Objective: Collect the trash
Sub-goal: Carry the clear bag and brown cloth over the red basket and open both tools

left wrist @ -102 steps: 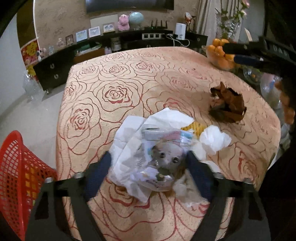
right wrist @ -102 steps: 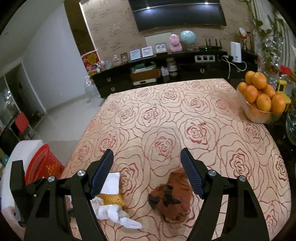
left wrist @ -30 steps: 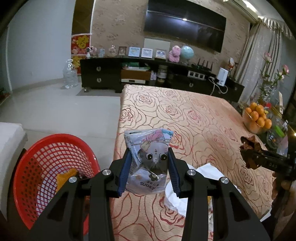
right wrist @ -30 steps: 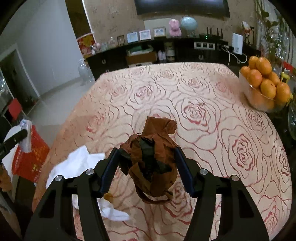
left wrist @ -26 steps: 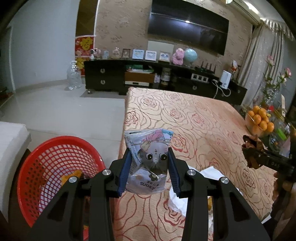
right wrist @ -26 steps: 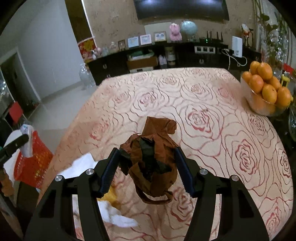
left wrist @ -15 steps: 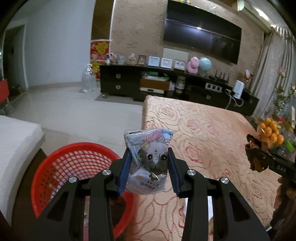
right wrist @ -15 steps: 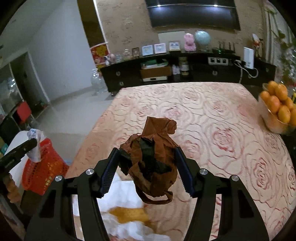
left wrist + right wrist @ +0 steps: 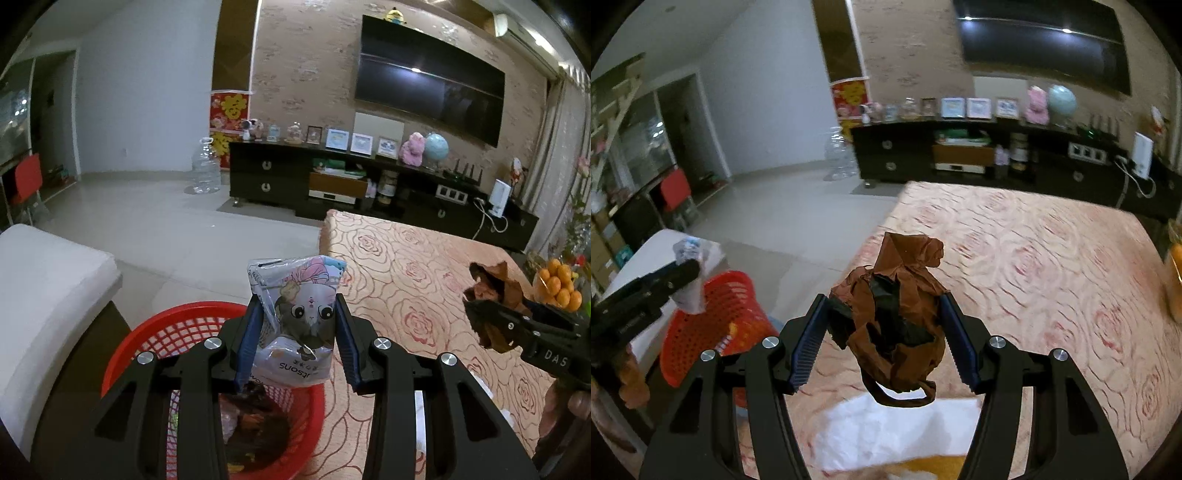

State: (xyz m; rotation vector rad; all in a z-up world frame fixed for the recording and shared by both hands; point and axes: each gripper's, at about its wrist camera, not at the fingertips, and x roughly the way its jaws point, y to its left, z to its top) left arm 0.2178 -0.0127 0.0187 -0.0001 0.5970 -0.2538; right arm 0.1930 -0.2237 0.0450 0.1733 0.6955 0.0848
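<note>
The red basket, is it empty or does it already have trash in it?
Not empty. In the left wrist view, dark and orange scraps lie at the bottom of the red basket, under the cat-print packet held by the left gripper.

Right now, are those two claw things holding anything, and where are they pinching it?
Left gripper pinches the cat-print snack packet by its sides; right gripper squeezes the crumpled brown paper bag around its middle.

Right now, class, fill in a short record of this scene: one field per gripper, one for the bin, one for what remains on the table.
Left gripper: shut on the grey cartoon-cat snack packet, held above the red plastic mesh basket.
Right gripper: shut on the crumpled brown paper bag, over the rose-patterned tablecloth.
Basket: beside the table edge, dark trash already inside.
Left on table: white paper; bowl of oranges.
</note>
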